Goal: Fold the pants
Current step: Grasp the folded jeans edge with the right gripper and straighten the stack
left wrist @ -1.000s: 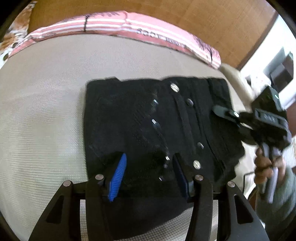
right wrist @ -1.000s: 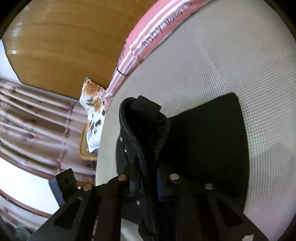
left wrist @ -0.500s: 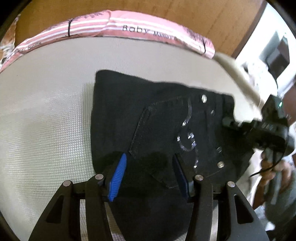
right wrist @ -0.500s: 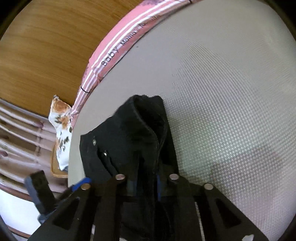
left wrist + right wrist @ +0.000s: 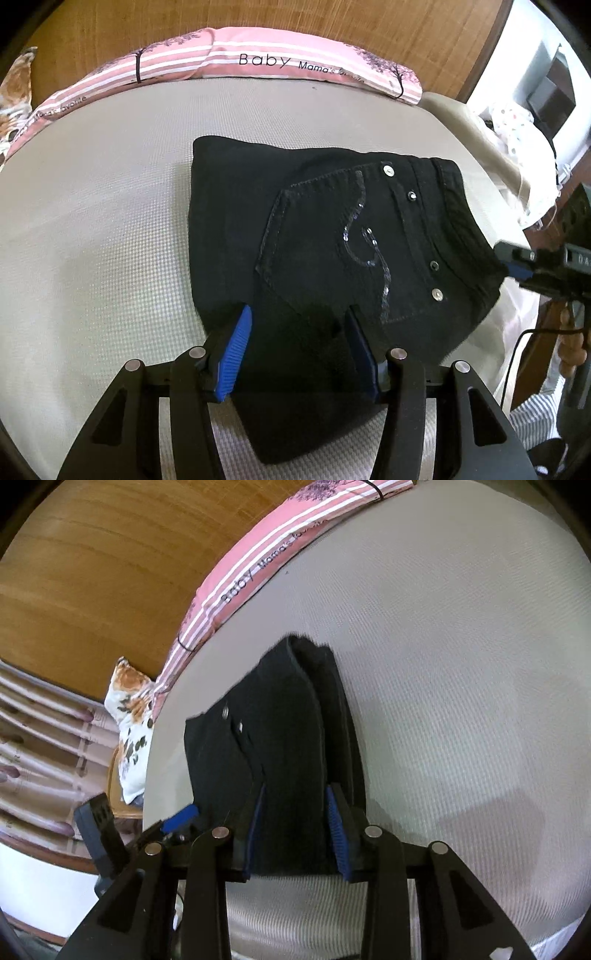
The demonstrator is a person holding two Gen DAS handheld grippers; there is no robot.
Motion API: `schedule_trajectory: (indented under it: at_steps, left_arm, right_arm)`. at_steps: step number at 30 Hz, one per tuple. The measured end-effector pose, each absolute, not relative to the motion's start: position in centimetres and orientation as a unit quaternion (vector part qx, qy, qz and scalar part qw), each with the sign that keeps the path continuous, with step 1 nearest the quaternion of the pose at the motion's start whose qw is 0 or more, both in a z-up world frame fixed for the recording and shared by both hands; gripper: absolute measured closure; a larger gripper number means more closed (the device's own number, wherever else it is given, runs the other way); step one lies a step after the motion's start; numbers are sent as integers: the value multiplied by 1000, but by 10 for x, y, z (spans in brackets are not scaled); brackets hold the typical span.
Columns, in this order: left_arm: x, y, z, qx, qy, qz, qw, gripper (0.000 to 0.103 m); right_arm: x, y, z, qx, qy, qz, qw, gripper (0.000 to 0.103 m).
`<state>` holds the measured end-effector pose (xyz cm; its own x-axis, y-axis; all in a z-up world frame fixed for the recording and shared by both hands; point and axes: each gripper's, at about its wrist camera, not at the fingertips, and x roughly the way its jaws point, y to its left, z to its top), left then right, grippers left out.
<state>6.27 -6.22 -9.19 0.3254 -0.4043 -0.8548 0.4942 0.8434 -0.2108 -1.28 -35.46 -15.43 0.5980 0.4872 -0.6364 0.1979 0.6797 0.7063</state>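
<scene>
The black pants lie folded into a compact rectangle on the grey mesh bed surface, back pocket with sequins and rivets facing up. My left gripper is open, its blue pads over the near edge of the pants. My right gripper has opened with the waistband end of the pants between its pads; it also shows at the right edge of the left wrist view.
A pink striped bolster pillow lies along the far edge against a wooden headboard. A floral pillow sits off the bed's corner. The bed edge drops away at the right, with a cluttered floor beyond.
The right gripper carried the lifted waistband end over and down, laying the pants flat with the pocket side up, then opened its jaws. The left gripper stayed open at the near edge.
</scene>
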Motion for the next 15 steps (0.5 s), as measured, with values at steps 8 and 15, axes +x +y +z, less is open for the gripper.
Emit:
schedule_trajectory:
  at_steps: [8, 15]
  left_arm:
    - [51, -58, -86, 57, 506, -274, 816, 49]
    - [42, -66, -102, 119, 505, -253, 817, 49]
  right_arm:
    - [-31, -346, -137, 353, 424, 65, 831, 93]
    - [-29, -335, -160, 294, 462, 29, 836, 93]
